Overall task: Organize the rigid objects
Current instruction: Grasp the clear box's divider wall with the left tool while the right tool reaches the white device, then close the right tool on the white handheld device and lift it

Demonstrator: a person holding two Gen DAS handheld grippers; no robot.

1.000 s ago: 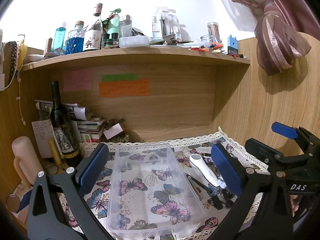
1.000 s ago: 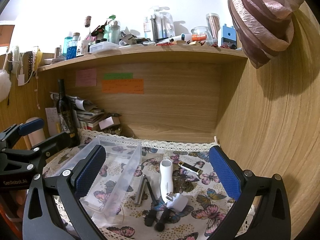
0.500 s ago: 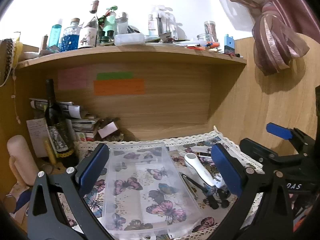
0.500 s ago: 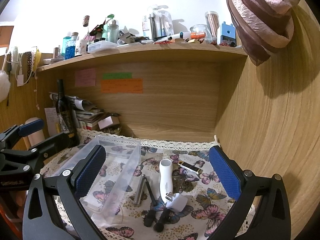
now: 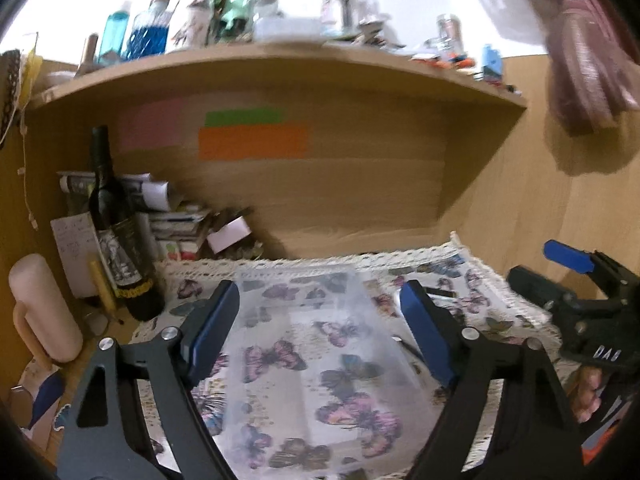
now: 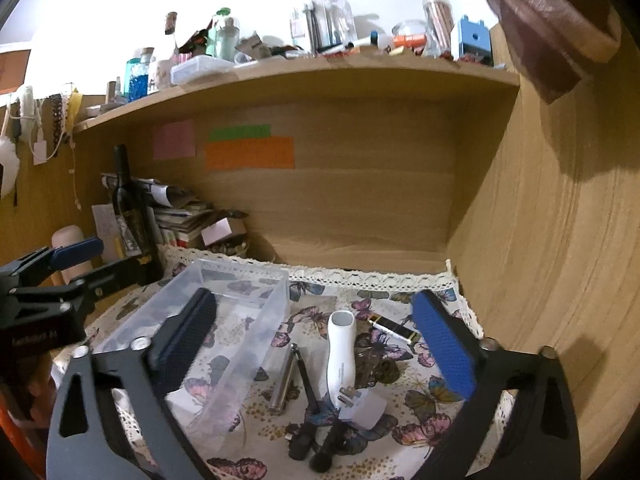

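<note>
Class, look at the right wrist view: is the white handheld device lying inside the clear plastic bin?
No, the white handheld device lies on the butterfly cloth beside the clear plastic bin.

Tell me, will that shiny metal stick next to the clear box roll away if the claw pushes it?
Probably. The metal stick looks round and smooth, so a sideways nudge could roll it on the butterfly cloth. It lies close beside the clear box, which might stop it. It looks stiff, and may be slippery to pinch.
</note>
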